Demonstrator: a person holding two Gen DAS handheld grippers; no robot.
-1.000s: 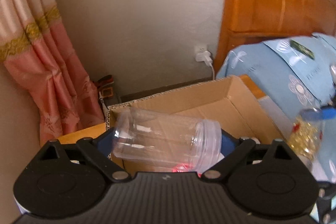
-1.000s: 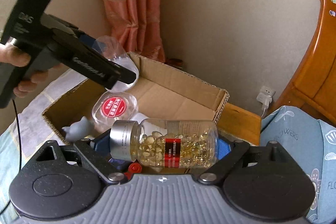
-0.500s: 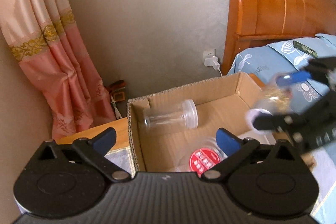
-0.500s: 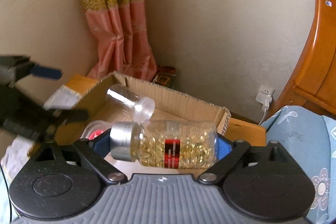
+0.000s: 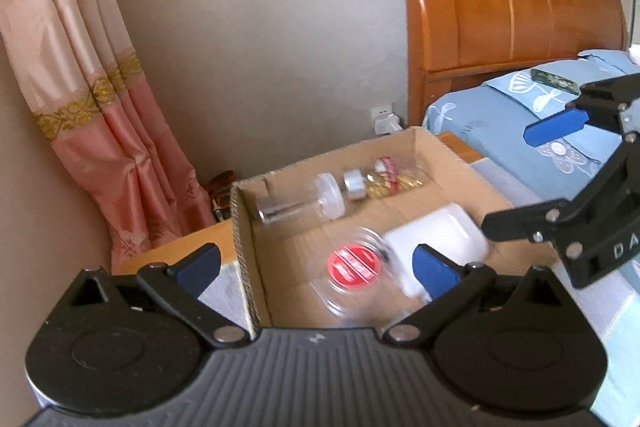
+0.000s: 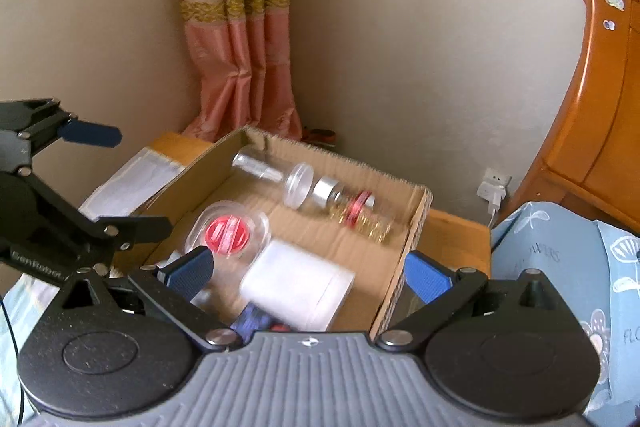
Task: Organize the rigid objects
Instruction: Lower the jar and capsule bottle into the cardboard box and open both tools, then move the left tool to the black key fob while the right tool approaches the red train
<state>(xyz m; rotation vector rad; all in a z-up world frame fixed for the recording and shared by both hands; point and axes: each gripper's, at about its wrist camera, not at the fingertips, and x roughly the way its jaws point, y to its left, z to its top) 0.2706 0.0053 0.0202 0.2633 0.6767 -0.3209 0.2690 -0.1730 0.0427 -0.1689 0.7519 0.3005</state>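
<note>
From my left wrist view, my left tool (image 5: 316, 267) stands with its fingers apart and nothing between them; a second ago it was clamped on the clear empty jar (image 5: 300, 205). That jar now lies on its side at the far wall of the cardboard box (image 5: 246, 247). Just beside it lies the capsule bottle (image 5: 378, 181), silver cap toward the jar. A red-lidded jar (image 5: 354, 269) and a white container (image 5: 438, 241) sit nearer me in the box. My right tool (image 5: 508, 179) shows at the right edge, spread wide and empty.

From my right wrist view, the right tool (image 6: 308, 273) is open too, having let go of the capsule bottle (image 6: 352, 213), which rests against the clear empty jar (image 6: 272, 173) inside the cardboard box (image 6: 416, 223). The left tool (image 6: 132, 183) hovers open at the left. I judge both drops done, so both tools are free for whatever rigid things remain outside the box.
</note>
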